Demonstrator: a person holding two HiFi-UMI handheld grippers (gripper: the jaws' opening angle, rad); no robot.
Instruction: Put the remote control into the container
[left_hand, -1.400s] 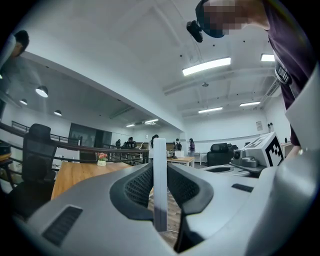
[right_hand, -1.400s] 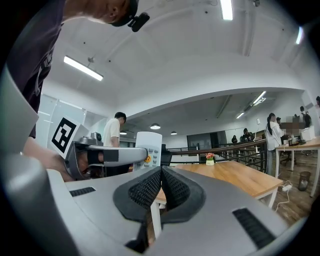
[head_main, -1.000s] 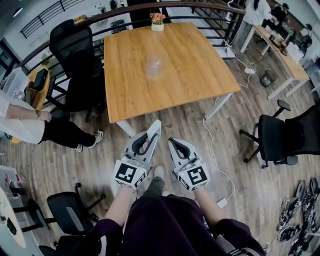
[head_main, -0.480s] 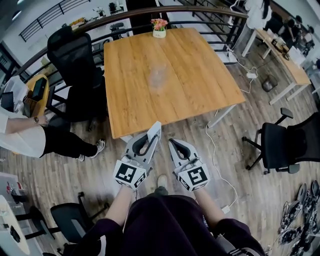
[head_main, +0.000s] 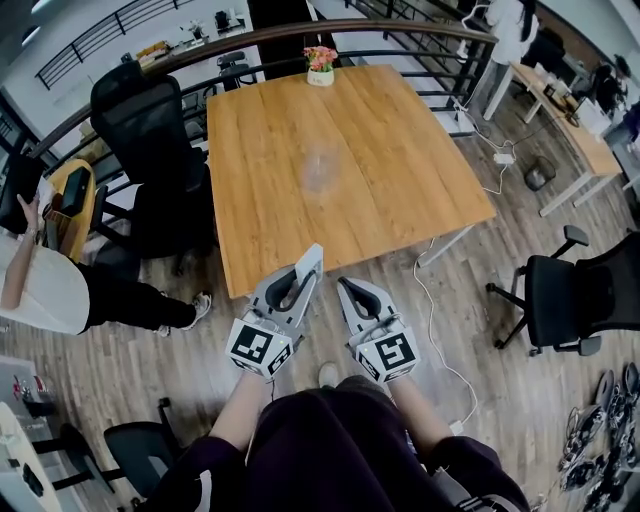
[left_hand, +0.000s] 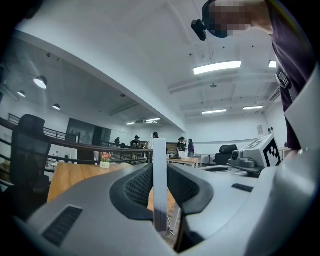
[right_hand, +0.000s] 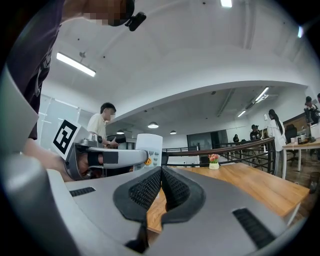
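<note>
So the remote control (right_hand: 149, 147) is a slim white slab, seen face-on from the right gripper view with a few rows of small pale buttons and one round orange button near its lower end; seen edge-on from the left gripper view it's just a thin white strip. Whatever is printed on the buttons is too small to read. The left gripper (head_main: 300, 275) has it pinched by the edges between its dark ribbed pads, with the top end sticking up past the jaw tips, and it's held in the air just short of the near edge of the wooden table (head_main: 400, 150), not over the tabletop. The right gripper (right_hand: 161, 172) is right beside it, jaws pressed together with nothing between them. Each gripper has a cube with black-and-white square marker patterns, no actual words on them. The container (head_main: 320, 168) is a clear see-through thing sitting around the middle of the table, well apart from the remote. A little white pot of pink and orange flowers (head_main: 321, 66) sits at the table's far edge, and a black office chair (head_main: 150, 110) stands at its left side.
</note>
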